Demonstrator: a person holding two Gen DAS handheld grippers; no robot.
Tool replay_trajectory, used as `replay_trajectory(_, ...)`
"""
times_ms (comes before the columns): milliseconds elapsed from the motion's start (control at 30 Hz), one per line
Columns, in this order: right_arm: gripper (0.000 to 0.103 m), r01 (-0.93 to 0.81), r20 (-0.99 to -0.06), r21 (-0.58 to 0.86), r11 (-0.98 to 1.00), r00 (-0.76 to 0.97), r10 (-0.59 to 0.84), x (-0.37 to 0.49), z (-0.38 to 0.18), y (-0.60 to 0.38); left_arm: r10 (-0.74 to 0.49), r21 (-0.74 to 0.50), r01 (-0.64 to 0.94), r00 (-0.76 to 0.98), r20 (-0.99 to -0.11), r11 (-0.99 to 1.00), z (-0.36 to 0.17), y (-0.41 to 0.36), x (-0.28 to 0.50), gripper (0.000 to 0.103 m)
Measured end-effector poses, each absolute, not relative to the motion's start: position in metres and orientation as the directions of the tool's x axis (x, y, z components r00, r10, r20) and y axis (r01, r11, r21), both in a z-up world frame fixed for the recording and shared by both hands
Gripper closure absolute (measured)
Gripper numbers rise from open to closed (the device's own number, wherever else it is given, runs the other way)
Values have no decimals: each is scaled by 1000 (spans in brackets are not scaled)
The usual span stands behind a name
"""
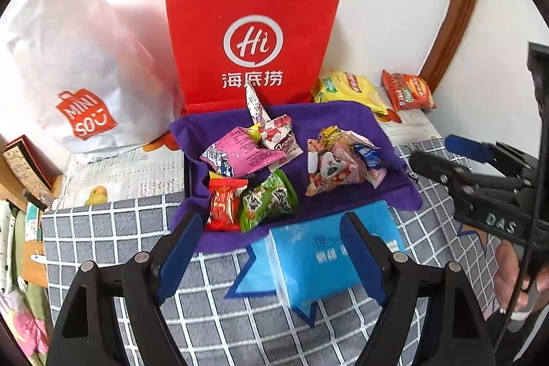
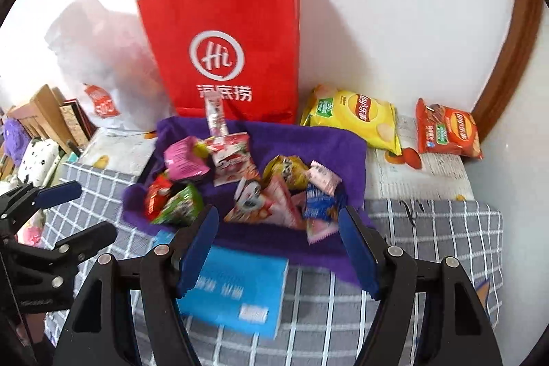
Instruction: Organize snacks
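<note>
Both claws, left (image 1: pixel 271 249) and right (image 2: pixel 279 249), hang spread and empty above the blue box (image 1: pixel 329 256); snacks (image 2: pixel 274 194) lie just ahead on purple cloth (image 2: pixel 308 139). A low pass could snag the cloth, scattering packets.

Two chip bags, one yellow (image 2: pixel 357 119) and one red (image 2: pixel 446 132), sit at right; one red paper bag (image 2: pixel 226 47), one white plastic bag (image 1: pixel 75 64), one blue pack (image 1: pixel 319 256), one purple cloth (image 1: pixel 326 115).
</note>
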State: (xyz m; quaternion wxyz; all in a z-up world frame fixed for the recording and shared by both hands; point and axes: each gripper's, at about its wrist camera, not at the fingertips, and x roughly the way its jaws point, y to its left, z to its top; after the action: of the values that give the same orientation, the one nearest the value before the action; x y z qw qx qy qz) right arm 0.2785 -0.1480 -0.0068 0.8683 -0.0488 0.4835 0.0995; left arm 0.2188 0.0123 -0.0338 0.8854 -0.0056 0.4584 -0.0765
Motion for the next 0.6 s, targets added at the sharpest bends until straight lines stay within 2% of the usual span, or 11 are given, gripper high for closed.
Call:
replay_trajectory(67, 27, -206, -844, 9, 978, 523, 118, 263, 0, -151, -139, -78, 128, 583, -800, 989, -29, 12, 207, 21)
replay_trajectory(133, 17, -182, -834, 3, 983, 543, 103, 244, 8, -154, -126, -67, 119, 599, -791, 991, -25, 11, 197, 20)
replay_trajectory(467, 7, -129, -782, -9, 992, 619, 73, 165, 36, -163, -98, -52, 87, 675, -732, 995, -2, 15, 143, 18)
replay_trajectory(600, 4, -121, -770, -5, 993, 634, 73, 147, 43, -165, -84, -49, 69, 701, -709, 996, 8, 17, 123, 14)
